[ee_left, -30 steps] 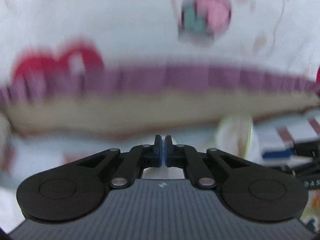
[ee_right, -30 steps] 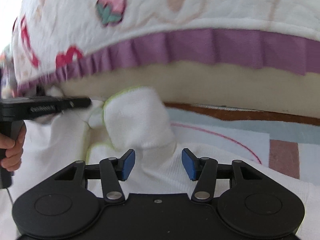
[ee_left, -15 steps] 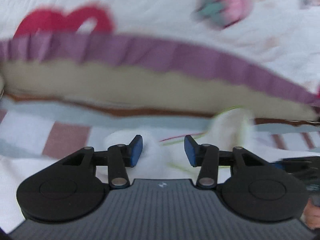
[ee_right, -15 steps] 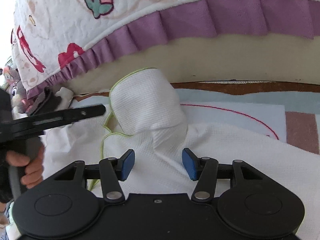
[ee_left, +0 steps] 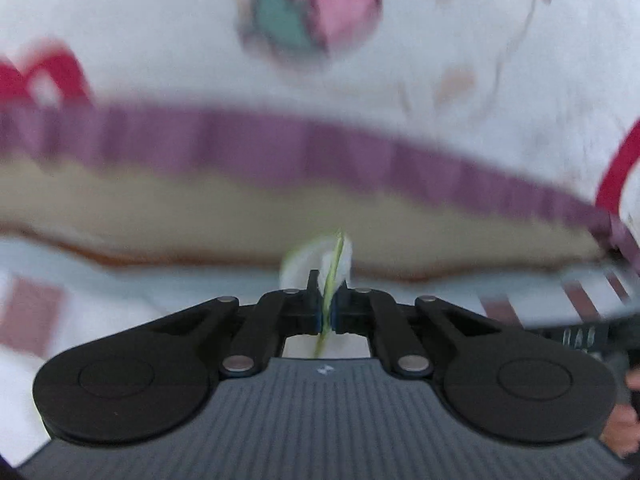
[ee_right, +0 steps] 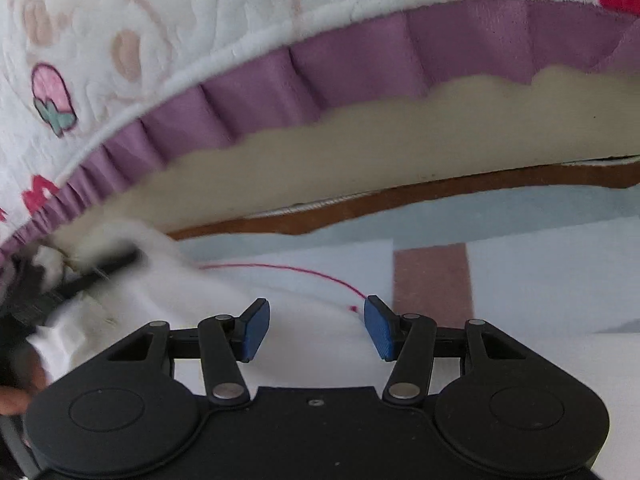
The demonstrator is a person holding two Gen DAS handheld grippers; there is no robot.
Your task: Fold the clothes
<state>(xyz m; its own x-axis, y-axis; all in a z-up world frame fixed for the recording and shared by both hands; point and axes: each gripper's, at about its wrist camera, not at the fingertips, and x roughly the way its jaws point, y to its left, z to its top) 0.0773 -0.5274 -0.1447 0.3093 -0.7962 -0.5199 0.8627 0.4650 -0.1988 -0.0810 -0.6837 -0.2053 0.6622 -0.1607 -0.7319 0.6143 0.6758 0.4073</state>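
A white waffle-knit garment [ee_right: 192,292] with thin green trim lies on the patterned mat in front of the bed. My left gripper [ee_left: 327,304] is shut on a fold of its green-trimmed edge [ee_left: 308,258], which sticks up between the pads. The right wrist view shows that left gripper [ee_right: 80,276] as a blurred black bar at the far left, on the garment's bunched part. My right gripper [ee_right: 316,326] is open just above the flat white cloth, with nothing pinched between its blue pads [ee_right: 256,330].
A bed rises right behind: white quilt with strawberry prints [ee_right: 54,100], purple ruffle [ee_right: 360,64], beige mattress side [ee_right: 360,160]. The mat [ee_right: 520,276] has pale blue, white and brownish-pink patches and a thin red line [ee_right: 312,272]. A person's fingers [ee_right: 12,398] show at the left edge.
My left gripper opened over the garment, then shut on its green-trimmed edge. The upright white fold seen earlier from the right wrist has gone to the far left. My right gripper shifted right, still open.
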